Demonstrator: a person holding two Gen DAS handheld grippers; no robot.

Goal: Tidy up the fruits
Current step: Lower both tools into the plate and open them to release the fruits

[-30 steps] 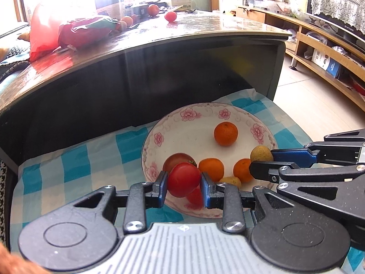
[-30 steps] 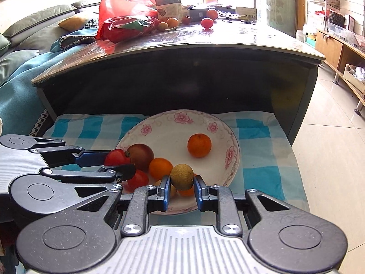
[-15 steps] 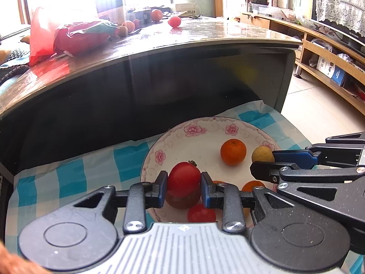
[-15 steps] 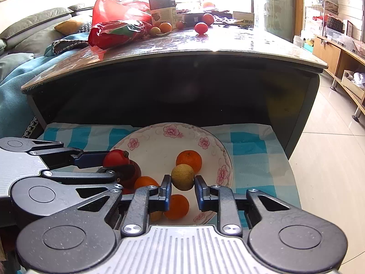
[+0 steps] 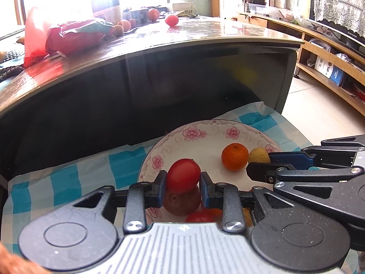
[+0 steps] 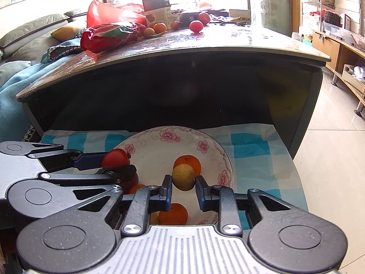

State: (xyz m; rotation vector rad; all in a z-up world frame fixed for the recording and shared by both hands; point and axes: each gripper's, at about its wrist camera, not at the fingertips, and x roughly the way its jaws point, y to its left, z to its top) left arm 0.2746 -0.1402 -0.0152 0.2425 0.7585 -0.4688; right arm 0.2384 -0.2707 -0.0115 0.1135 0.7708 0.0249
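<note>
My left gripper [image 5: 182, 183] is shut on a red tomato [image 5: 183, 175] and holds it above the floral plate [image 5: 182, 139]. My right gripper [image 6: 183, 186] is shut on a small yellow-green fruit [image 6: 183, 177], also held above the plate [image 6: 146, 146]. On the plate lie an orange [image 5: 235, 156], a dark brownish fruit [image 5: 181, 203], another red tomato [image 5: 200, 215] and more oranges [image 6: 173, 214]. Each gripper shows in the other's view, the right one [image 5: 262, 159] with its fruit [image 5: 259, 155] and the left one [image 6: 118, 162] with its tomato [image 6: 115, 157].
The plate sits on a blue checked cloth [image 6: 251, 150] on a low shelf under a glossy table top [image 5: 205, 34]. On the top lie a red bag [image 5: 68, 34], a box [image 6: 157, 11] and several loose fruits [image 5: 171, 20]. Tiled floor [image 6: 330, 148] is at right.
Both grippers have risen and drawn back from the plate with their fruits held. The plate and its fruits now sit lower and nearer in both views.
</note>
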